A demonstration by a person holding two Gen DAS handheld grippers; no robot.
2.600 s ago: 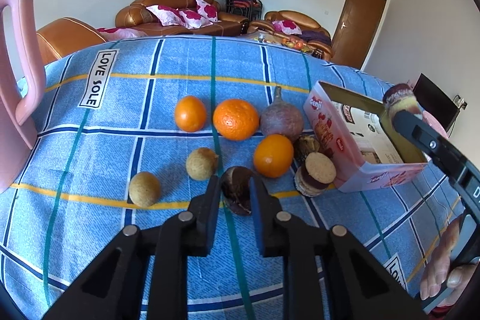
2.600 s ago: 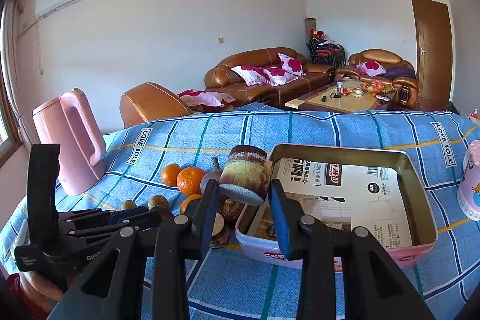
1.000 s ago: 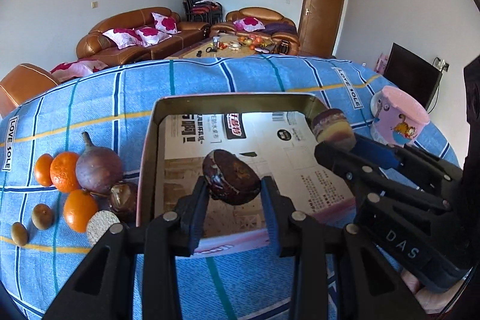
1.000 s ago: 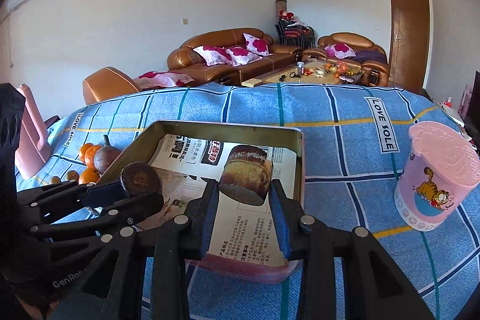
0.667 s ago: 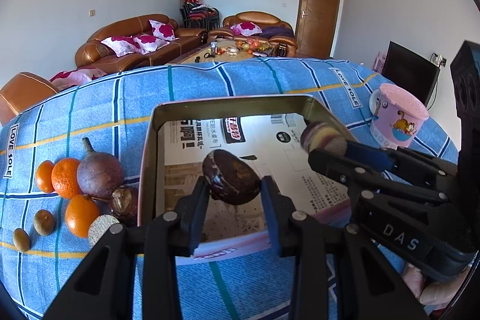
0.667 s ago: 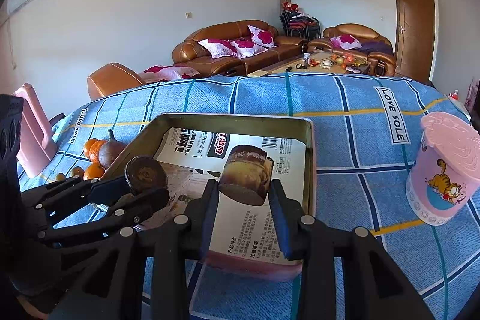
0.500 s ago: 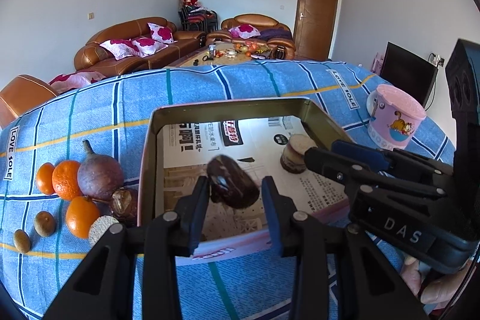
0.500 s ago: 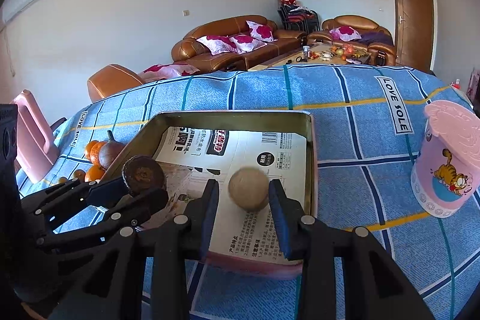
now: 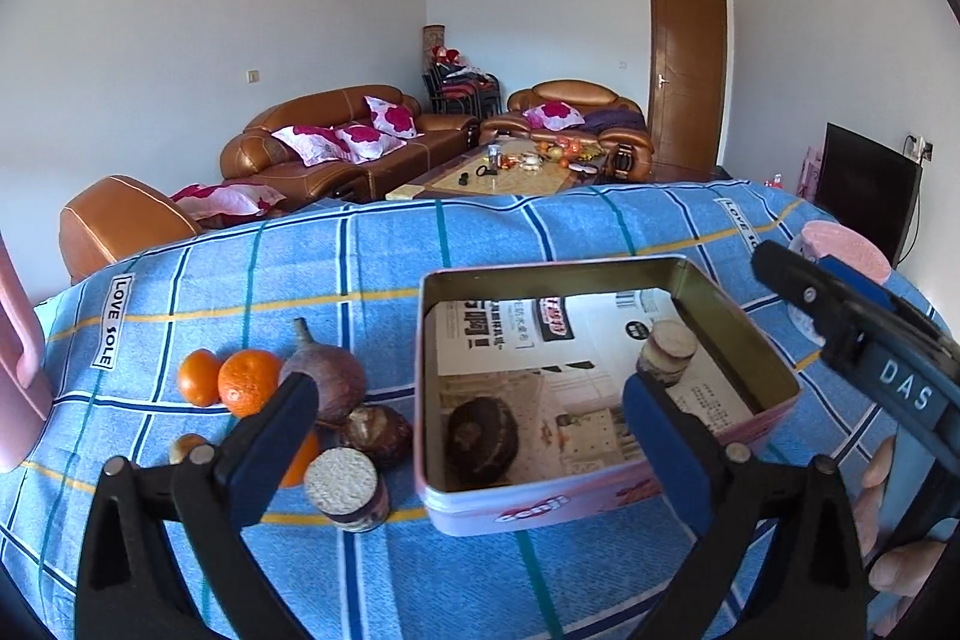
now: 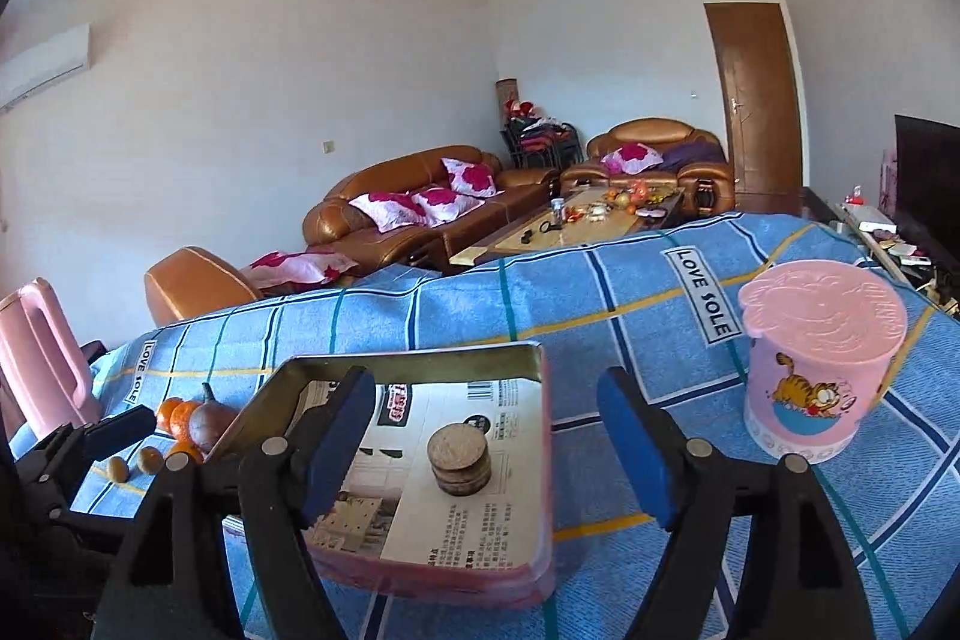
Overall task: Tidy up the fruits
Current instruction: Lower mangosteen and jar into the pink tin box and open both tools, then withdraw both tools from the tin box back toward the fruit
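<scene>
**Two pieces in the tin**

My left gripper [image 9: 468, 421] and right gripper [image 10: 483, 430] hang wide open, empty, above the tin [image 9: 606, 502]. Inside, the dark fruit [image 9: 483, 433] lies near; the cut piece [image 9: 667, 351] stands upright, flat end up. Oranges [image 9: 249, 381] wait leftward.

Black tongs [image 9: 468, 412], blue pads [image 9: 657, 436], silver screws, "DAS" lettering.

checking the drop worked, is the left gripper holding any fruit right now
No, the left gripper is wide open with nothing between its fingers, and the dark round fruit lies inside the tin box.
</scene>
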